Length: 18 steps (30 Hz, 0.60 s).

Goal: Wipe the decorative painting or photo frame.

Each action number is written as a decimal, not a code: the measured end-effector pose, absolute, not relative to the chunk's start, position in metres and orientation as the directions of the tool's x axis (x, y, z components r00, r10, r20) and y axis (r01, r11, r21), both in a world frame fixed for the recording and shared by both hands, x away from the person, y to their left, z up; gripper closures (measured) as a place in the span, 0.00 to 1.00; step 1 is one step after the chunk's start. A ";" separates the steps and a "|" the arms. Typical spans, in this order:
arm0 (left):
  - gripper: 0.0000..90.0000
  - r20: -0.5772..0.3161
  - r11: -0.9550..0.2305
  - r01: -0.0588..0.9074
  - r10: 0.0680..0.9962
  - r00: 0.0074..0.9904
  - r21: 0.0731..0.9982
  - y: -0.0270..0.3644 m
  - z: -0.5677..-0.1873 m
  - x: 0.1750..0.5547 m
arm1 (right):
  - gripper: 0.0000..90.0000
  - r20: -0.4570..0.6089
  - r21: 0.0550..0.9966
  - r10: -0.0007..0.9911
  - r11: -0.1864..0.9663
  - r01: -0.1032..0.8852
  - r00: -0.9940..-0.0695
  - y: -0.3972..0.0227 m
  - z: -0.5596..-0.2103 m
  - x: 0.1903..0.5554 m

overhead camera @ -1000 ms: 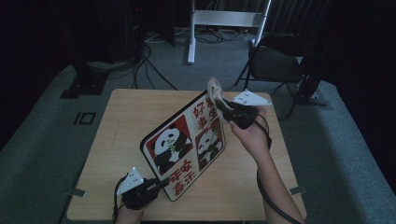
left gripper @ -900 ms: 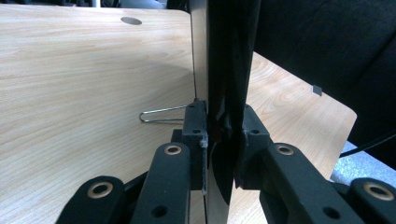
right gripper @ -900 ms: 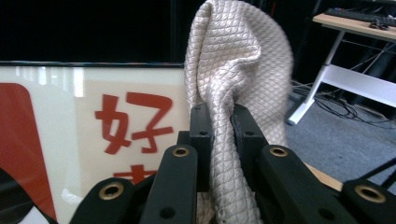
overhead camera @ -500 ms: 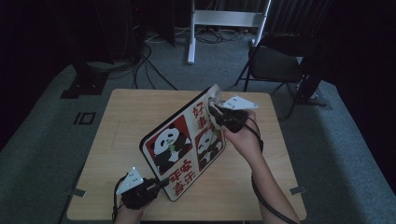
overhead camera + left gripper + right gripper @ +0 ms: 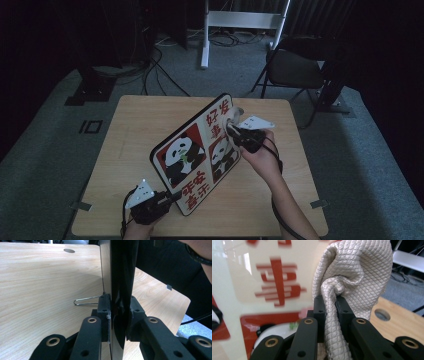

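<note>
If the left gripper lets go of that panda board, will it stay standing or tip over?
The panda board stands on its lower edge, tilted, with the left gripper clamped on its thin edge, so it would probably tip. It looks flat and rigid, so likely falls whole rather than folding. The cloth pressing its face may push it over.

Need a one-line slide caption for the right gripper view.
Right gripper clamps a quilted beige cloth against the panda picture board.
</note>
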<state>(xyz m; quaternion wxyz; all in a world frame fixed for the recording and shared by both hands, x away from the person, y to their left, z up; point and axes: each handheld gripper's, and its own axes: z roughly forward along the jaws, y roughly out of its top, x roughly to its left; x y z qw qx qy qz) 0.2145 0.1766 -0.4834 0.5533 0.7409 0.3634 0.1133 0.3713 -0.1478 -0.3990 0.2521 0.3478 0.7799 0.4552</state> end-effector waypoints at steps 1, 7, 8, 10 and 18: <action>0.86 -0.237 -0.120 0.414 0.663 0.710 0.902 0.177 -0.484 0.215 | 0.90 -0.072 0.884 0.774 0.342 0.319 -0.629 -0.149 -0.402 0.371; 0.86 -0.232 -0.126 0.412 0.664 0.711 0.903 0.177 -0.483 0.214 | 0.90 -0.054 0.871 0.778 0.344 0.351 -0.626 -0.153 -0.419 0.368; 0.86 -0.232 -0.124 0.411 0.666 0.709 0.903 0.176 -0.484 0.214 | 0.90 -0.052 0.867 0.779 0.346 0.358 -0.625 -0.153 -0.422 0.368; 0.86 -0.234 -0.124 0.413 0.663 0.711 0.902 0.176 -0.484 0.214 | 0.90 -0.051 0.863 0.781 0.348 0.367 -0.622 -0.155 -0.428 0.368; 0.86 -0.233 -0.123 0.411 0.665 0.710 0.903 0.176 -0.484 0.214 | 0.90 -0.033 0.839 0.791 0.354 0.412 -0.611 -0.161 -0.452 0.367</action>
